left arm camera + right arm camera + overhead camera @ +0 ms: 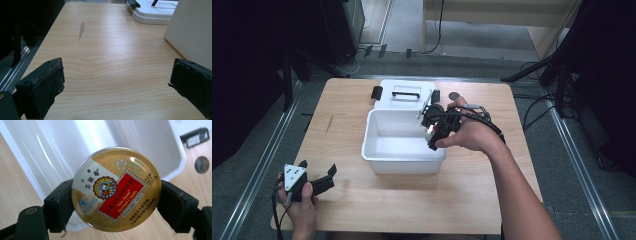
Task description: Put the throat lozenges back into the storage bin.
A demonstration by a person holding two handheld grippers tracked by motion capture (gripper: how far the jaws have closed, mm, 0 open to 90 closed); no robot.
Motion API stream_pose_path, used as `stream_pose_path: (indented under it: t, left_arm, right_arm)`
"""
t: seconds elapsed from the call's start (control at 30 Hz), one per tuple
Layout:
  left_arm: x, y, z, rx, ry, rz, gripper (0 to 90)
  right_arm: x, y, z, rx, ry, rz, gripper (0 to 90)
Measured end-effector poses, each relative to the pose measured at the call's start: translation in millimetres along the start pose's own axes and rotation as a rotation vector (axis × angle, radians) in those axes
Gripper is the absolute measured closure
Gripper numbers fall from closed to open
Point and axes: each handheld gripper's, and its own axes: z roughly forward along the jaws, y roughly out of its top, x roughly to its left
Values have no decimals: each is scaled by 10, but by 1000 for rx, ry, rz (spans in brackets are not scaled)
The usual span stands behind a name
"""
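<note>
Right gripper view shows my right gripper clamped on a round gold-and-red metal candy tin, one black jaw pressing each side of its rim, the printed lid facing the camera. Behind the tin lies the open white rectangular plastic box. On the high view the same gripper hangs over the box's right wall, so the tin is held in the air above the rim, not yet inside.

Risks, as I judge them: the grip bears only on a smooth curved edge, so the tin could pivot or slip out if I tilt or jolt. Released at the present spot, it could strike the wall and drop onto the light wooden table instead of into the box.

Surroundings: a white plastic lid with a black handle lies flat just behind the box; a small dark round object rests on the table beside it, identity unclear. My left gripper rests at the near left corner, jaws spread wide and empty, well apart from the work. Nothing obstructs the box's interior
</note>
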Motion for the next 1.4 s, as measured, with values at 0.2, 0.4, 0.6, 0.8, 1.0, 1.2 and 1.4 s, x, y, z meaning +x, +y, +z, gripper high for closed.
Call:
stream_pose_path:
  t: [0.2,0.4,0.6,0.8,1.0,1.2,1.4]
  left_arm:
    - [-1,0,2,-1,-1,0,0]
    - [-3,-1,2,-3,0,0,0]
    - [-6,-2,2,-3,0,-2,0]
    - [-3,-2,-1,-1,-1,1,0]
    - [-3,-2,-1,0,-2,1,0]
    - [-2,-1,-1,0,-2,1,0]
    - [0,-1,-1,-1,-4,0,0]
  right_arm:
    - [48,49,114,-7,-1,-91,205]
    - [72,89,234,6,-1,-137,205]
    - [67,96,386,45,-4,-160,205]
    - [57,100,514,62,13,-158,205]
    - [59,125,657,101,13,-161,204]
    - [70,174,759,150,-10,-151,203]
    - [75,187,828,172,-6,-169,203]
